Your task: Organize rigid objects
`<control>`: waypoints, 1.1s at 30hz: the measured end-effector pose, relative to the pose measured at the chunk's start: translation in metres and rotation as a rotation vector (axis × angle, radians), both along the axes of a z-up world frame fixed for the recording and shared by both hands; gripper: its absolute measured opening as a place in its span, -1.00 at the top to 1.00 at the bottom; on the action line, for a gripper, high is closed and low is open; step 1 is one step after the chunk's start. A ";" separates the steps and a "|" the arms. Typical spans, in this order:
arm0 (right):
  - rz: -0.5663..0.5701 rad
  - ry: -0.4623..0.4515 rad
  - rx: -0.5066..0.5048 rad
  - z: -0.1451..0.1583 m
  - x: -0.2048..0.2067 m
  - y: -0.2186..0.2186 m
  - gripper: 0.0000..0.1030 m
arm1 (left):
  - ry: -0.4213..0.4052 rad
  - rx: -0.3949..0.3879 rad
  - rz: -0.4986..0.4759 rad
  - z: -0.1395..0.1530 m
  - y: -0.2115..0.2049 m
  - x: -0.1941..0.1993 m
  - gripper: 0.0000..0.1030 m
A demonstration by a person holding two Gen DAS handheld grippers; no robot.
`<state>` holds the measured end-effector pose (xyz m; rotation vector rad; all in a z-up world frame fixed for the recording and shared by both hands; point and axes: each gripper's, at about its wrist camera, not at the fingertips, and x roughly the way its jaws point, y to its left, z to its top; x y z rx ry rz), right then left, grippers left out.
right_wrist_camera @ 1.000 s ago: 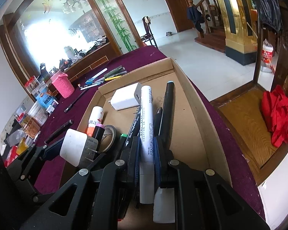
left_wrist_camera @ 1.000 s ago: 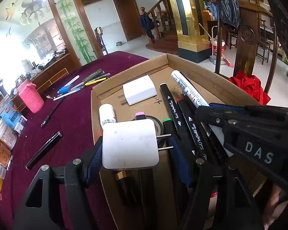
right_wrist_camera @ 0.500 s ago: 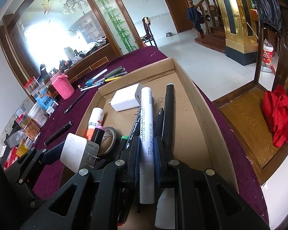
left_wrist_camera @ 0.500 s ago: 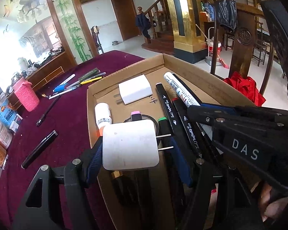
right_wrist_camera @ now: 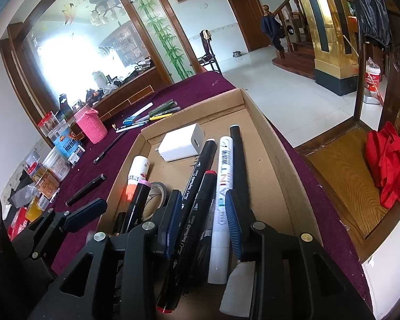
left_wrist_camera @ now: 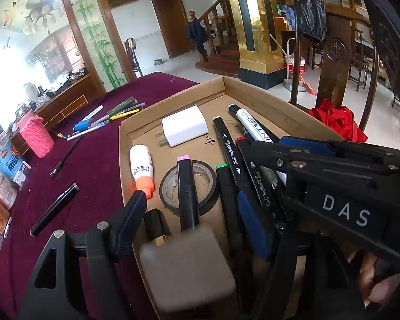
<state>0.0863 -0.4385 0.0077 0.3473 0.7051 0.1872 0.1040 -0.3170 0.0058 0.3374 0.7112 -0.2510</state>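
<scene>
On maroon worktop (left_wrist_camera: 98,165), cardboard tray (left_wrist_camera: 173,98) gathering pens and chargers: white charger (left_wrist_camera: 186,266) dropped inside under open left claw (left_wrist_camera: 197,229), right claw (right_wrist_camera: 202,221) just opening around white marker (right_wrist_camera: 224,176).

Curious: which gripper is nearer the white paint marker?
Right. The right gripper, just opened, straddles the white paint marker; the left gripper, also just opened over a blurred charger, sits further left.

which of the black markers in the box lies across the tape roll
The pink-capped marker: it lies right over the tape roll. The green-capped marker and the red-capped marker lie to its right.
</scene>
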 end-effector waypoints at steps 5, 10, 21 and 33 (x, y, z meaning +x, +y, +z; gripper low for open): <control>-0.003 -0.026 0.001 0.004 -0.003 0.000 0.26 | -0.006 0.002 -0.006 0.002 -0.001 -0.002 -0.37; -0.001 -0.052 -0.015 0.007 -0.006 0.003 0.10 | -0.015 -0.009 -0.001 0.004 0.001 -0.003 -0.50; -0.074 -0.240 -0.108 0.031 -0.029 0.010 -0.72 | -0.010 -0.047 -0.015 0.018 0.006 -0.013 -0.50; -0.132 -0.319 -0.186 0.065 -0.103 0.049 -0.87 | -0.042 -0.163 0.008 0.043 0.051 -0.072 -0.58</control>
